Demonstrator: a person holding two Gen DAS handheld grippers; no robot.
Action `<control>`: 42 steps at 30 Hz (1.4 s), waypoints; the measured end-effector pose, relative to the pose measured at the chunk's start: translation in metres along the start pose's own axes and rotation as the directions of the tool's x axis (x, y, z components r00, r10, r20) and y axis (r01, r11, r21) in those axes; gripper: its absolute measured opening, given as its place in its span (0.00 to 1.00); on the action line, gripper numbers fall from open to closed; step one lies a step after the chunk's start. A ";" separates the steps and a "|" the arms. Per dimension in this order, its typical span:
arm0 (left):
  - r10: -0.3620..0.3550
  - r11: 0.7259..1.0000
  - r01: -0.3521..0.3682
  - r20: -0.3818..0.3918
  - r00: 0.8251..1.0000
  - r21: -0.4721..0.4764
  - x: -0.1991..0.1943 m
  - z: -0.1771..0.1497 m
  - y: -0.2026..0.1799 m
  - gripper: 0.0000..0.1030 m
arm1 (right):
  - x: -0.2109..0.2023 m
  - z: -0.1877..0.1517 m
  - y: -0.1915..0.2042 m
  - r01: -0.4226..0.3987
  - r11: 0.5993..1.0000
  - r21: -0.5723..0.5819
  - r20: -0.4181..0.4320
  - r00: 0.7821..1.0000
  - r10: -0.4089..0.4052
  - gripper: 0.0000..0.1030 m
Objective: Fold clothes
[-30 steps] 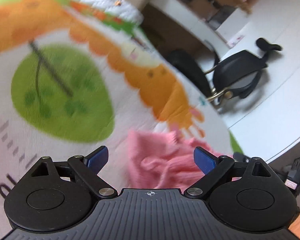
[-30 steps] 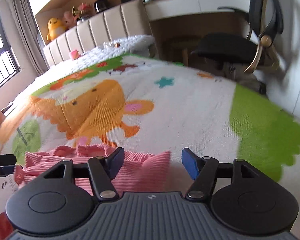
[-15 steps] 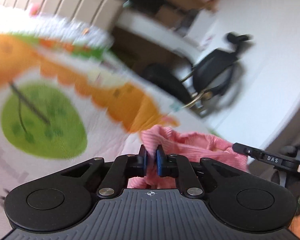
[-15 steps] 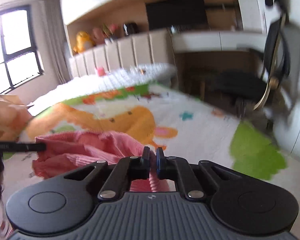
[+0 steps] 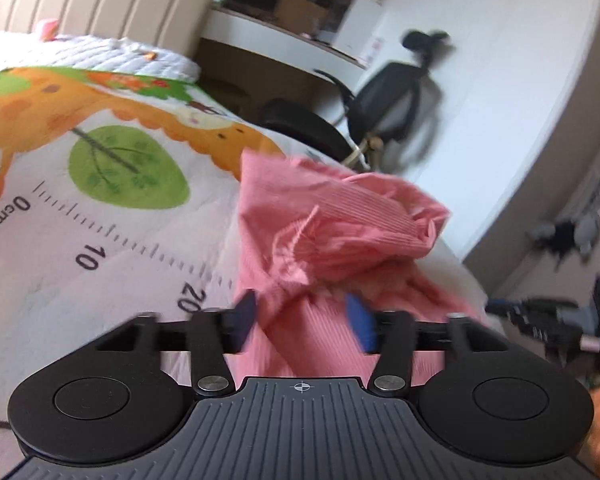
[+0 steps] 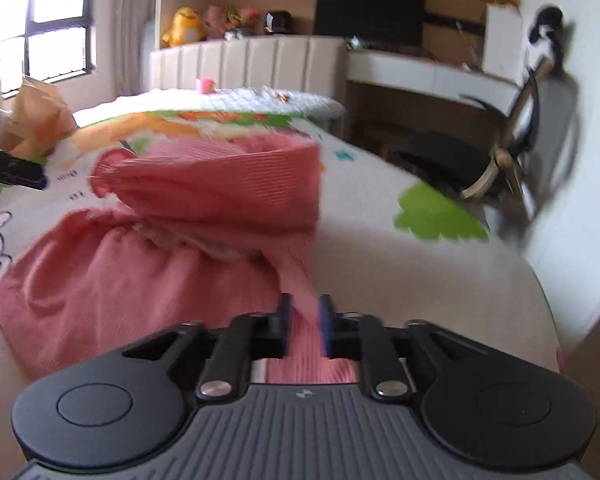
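One pink top [image 6: 204, 216] lies half-folded on the cartoon bedspread [image 5: 100, 240]. Left gripper [image 5: 302, 318] is spread wide around loose cloth, while the right gripper [image 6: 305, 326] has a fold between slightly parted fingers. I'd smooth the flap flat first.

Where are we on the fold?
Done: one fold, the pink garment is doubled over on the bed. In hand: the left gripper has opened, with cloth lying loose between its fingers; the right gripper looks part open around a strip of cloth. Left: the bunched layers need flattening and more folds.
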State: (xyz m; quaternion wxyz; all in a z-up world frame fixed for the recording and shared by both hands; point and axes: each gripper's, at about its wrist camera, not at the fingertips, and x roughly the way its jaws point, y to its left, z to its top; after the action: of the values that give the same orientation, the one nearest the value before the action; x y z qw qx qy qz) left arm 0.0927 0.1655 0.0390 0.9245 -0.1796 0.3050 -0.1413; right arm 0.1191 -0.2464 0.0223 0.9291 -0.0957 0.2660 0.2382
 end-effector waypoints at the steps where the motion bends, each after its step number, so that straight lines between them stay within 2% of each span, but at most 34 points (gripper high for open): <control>1: -0.003 1.000 0.003 0.007 1.000 -0.013 0.005 0.005 0.001 0.70 | 0.002 0.005 0.003 -0.008 1.000 -0.017 0.010 1.000 0.009 0.32; 5: -0.054 0.999 0.054 -0.009 0.999 0.008 0.032 0.017 -0.006 0.74 | 0.024 0.022 0.013 -0.041 0.997 -0.069 0.022 0.999 0.042 0.33; 7: -0.064 0.998 0.064 -0.018 0.998 0.020 0.050 0.023 -0.009 0.78 | 0.045 0.033 0.015 -0.054 0.995 -0.081 0.007 0.998 0.055 0.38; 9: -0.034 0.999 0.034 -0.023 0.999 0.012 0.069 0.031 -0.008 0.83 | 0.067 0.045 0.009 -0.064 0.997 -0.052 -0.004 0.998 0.064 0.40; 13: 0.042 0.994 -0.047 -0.046 0.998 -0.102 0.112 0.055 0.016 0.89 | 0.116 0.078 -0.020 -0.076 0.988 0.133 0.000 0.997 0.077 0.44; 17: 0.035 0.971 -0.052 -0.080 0.996 -0.231 0.152 0.068 0.042 0.91 | 0.175 0.095 -0.054 -0.063 0.929 0.364 -0.043 0.996 0.084 0.47; 20: 0.046 0.966 -0.064 -0.076 0.996 -0.251 0.173 0.067 0.050 0.91 | 0.215 0.096 -0.064 -0.019 0.892 0.451 -0.089 0.994 0.066 0.47; 22: 0.049 0.966 -0.064 -0.065 0.997 -0.252 0.183 0.065 0.054 0.90 | 0.229 0.096 -0.063 -0.046 0.876 0.480 -0.085 0.992 0.099 0.46; 23: 0.047 0.966 -0.060 -0.060 0.997 -0.251 0.186 0.064 0.055 0.90 | 0.233 0.097 -0.060 -0.066 0.879 0.471 -0.078 0.990 0.116 0.44; 24: 0.042 0.967 -0.054 -0.054 0.998 -0.250 0.187 0.063 0.055 0.87 | 0.235 0.100 -0.054 -0.079 0.894 0.441 -0.083 0.988 0.127 0.34; 25: 0.033 0.967 -0.045 -0.052 0.998 -0.251 0.189 0.063 0.055 0.70 | 0.237 0.102 -0.049 -0.091 0.908 0.410 -0.087 0.987 0.138 0.20; 26: 0.025 0.966 -0.041 -0.064 0.998 -0.256 0.191 0.062 0.056 0.56 | 0.234 0.104 -0.044 -0.093 0.918 0.385 -0.092 0.986 0.139 0.11; 27: 0.026 0.965 -0.046 -0.082 0.996 -0.258 0.192 0.062 0.056 0.36 | 0.230 0.106 -0.039 -0.097 0.927 0.361 -0.095 0.986 0.140 0.08; 28: 0.026 0.967 -0.047 -0.088 0.996 -0.252 0.189 0.062 0.055 0.23 | 0.217 0.108 -0.038 -0.105 0.929 0.354 -0.067 0.988 0.137 0.07; 29: 0.014 0.971 -0.032 -0.079 0.997 -0.237 0.182 0.063 0.054 0.19 | 0.204 0.110 -0.037 -0.114 0.931 0.346 -0.039 0.990 0.136 0.06; 33: -0.046 0.992 0.047 0.014 0.999 -0.117 0.115 0.074 0.028 0.17 | 0.117 0.114 -0.035 -0.178 0.944 0.277 0.111 0.982 0.153 0.05; 36: -0.102 0.995 0.101 0.068 0.993 0.007 0.057 0.068 -0.003 0.17 | 0.047 0.095 -0.029 -0.201 0.956 0.213 0.179 0.970 0.164 0.05; 37: -0.115 0.993 0.113 0.061 0.992 0.032 0.044 0.059 -0.009 0.17 | 0.027 0.086 -0.027 -0.202 0.957 0.206 0.192 0.968 0.163 0.05; 41: -0.146 0.983 0.146 -0.007 0.989 0.109 0.003 0.013 -0.027 0.19 | -0.020 0.027 -0.010 -0.160 0.978 0.136 0.143 0.980 0.140 0.06; 42: -0.152 0.980 0.154 -0.025 0.988 0.128 -0.007 0.001 -0.032 0.29 | -0.027 0.011 -0.004 -0.149 0.984 0.100 0.119 0.983 0.137 0.06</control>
State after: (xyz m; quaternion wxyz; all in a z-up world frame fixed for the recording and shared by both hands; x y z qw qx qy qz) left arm 0.0834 0.1397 0.0568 0.9183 -0.1413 0.2872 -0.2329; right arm 0.1063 -0.2573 0.0463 0.9267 -0.0121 0.2327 0.2947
